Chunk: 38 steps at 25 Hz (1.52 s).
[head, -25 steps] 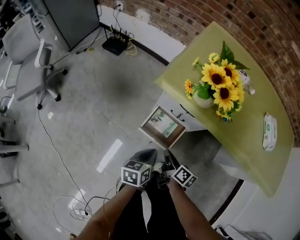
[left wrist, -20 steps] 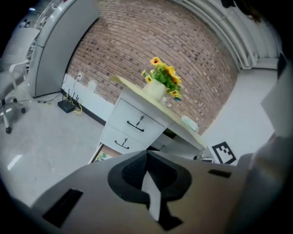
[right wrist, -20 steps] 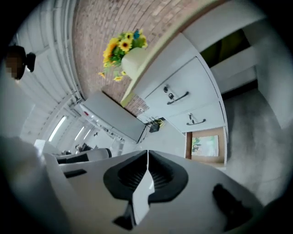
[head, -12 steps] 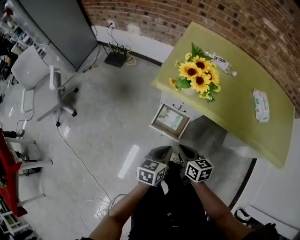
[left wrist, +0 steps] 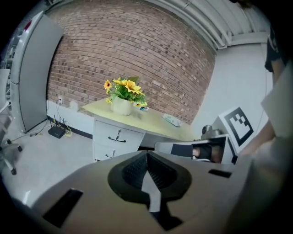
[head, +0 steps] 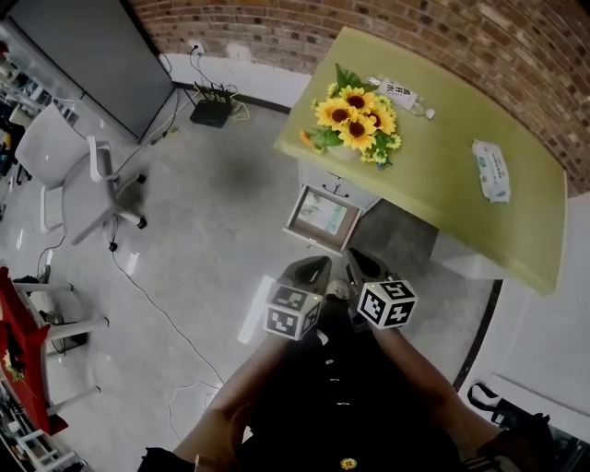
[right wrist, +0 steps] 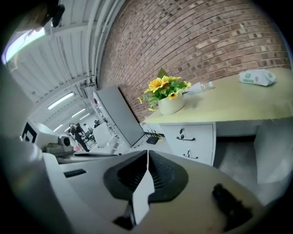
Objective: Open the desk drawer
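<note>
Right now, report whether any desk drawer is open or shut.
Open. One drawer juts out from under the desk, its inside showing from above in the head view.

An office is suggested. A desk point(head: 433, 184) is set against a brick wall point(head: 277, 28); a swivel chair point(head: 57, 152), a large screen point(head: 88, 51) and a router point(head: 210, 112) are seen nearby.

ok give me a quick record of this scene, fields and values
desk: yellow-green top, against the brick wall
drawer: one pulled out, something flat and printed inside
on desk: sunflowers, bottle, wipes pack
left gripper: shut, empty, held near the body, apart from the desk
right gripper: shut, empty, beside the left one
floor: office chair off to the left
</note>
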{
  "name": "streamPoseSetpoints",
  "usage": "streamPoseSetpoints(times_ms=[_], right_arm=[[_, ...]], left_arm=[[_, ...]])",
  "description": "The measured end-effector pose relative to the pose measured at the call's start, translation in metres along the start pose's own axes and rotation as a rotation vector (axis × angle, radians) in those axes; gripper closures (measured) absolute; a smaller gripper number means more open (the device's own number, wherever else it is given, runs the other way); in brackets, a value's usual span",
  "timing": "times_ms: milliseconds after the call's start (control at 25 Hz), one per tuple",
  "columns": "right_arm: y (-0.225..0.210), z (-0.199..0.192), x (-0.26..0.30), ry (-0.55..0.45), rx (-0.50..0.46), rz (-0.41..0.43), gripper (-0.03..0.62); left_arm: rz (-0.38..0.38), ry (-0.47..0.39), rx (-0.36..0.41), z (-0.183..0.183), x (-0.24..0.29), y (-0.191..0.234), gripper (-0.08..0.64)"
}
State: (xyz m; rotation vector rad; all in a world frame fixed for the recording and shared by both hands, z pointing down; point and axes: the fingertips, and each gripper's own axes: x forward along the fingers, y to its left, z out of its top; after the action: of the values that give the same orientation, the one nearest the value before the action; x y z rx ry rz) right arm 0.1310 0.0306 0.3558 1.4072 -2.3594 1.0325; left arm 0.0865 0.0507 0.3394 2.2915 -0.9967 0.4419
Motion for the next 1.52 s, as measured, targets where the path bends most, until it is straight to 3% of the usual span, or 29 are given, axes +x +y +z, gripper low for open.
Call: streamPoseSetpoints(times_ms=[360,720,1040,1520], right_arm=[[0.000,0.010,0.007,0.002,-0.085,0.017,0.574],[0.007,0.005,0.011,0.023,-0.125,0.043,0.574],[0.005,0.000,0.011,0.030,-0.105,0.061,0.574],[-0.011,-0.013,0.026,0.035,0.032,0.099,0.574]], left_arm=[[0.032,-0.033,0.005,0.022,0.000,0.008,0.551],[0.074,-0.018,-0.017,0.012,-0.003,0.022,0.551],[0.129,-0.011,-0.046,0.005,-0.003,0.036,0.551],[0.213,0.026,-0.103,-0.023,-0.005,0.064,0.551]])
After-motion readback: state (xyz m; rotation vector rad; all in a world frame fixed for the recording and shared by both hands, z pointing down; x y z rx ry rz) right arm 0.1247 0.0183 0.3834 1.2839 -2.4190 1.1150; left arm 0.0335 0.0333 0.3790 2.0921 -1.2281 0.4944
